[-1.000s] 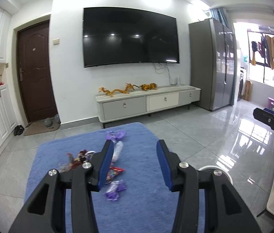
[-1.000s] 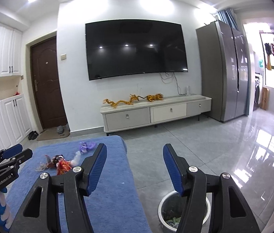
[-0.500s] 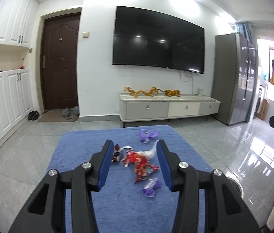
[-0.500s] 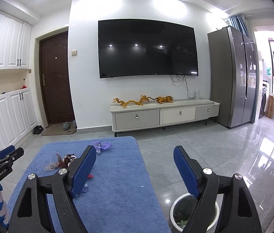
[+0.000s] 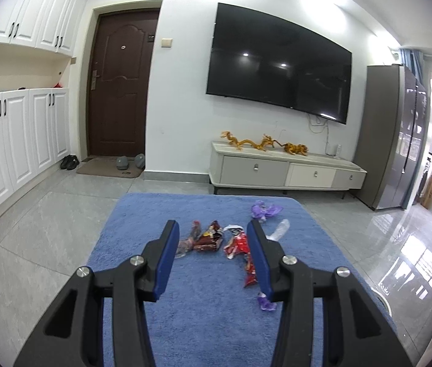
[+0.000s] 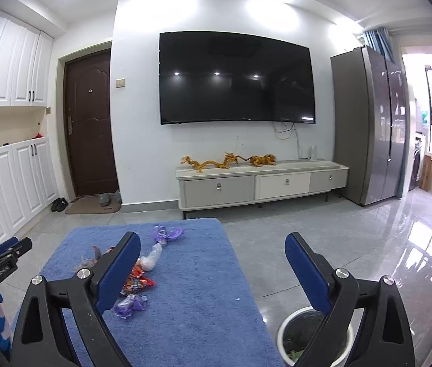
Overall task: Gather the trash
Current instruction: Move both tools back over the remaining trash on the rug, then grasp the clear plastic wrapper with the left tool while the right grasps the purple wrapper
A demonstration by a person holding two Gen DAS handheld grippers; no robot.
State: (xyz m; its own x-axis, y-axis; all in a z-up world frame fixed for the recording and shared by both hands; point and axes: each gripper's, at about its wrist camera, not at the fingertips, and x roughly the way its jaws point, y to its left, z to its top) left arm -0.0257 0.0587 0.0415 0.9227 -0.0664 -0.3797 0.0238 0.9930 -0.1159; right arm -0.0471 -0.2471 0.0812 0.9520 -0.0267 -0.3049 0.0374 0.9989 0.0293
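Observation:
Several crumpled snack wrappers lie on a blue cloth-covered table (image 5: 203,305): a dark red one (image 5: 208,240), a bright red one (image 5: 240,244), a clear one (image 5: 278,229) and two purple ones (image 5: 264,209) (image 5: 266,302). My left gripper (image 5: 212,226) hovers over the near part of the table, open, with the red wrappers seen beyond its fingers and nothing held. My right gripper (image 6: 212,241) is at the table's right side, its jaws opening wide and empty. The wrappers (image 6: 137,281) lie past its left finger. A white bin (image 6: 283,336) stands on the floor below its right finger.
Grey tiled floor surrounds the table. A TV cabinet (image 6: 261,183) stands under a wall-mounted TV, a tall fridge (image 6: 369,128) to the right, white cupboards (image 5: 16,140) and a brown door to the left. My left gripper's body (image 6: 7,250) shows at the right wrist view's left edge.
My left gripper has swung left and rolled, so the wrappers now show between its fingers instead of left of them. My right gripper's jaws have spread much wider.

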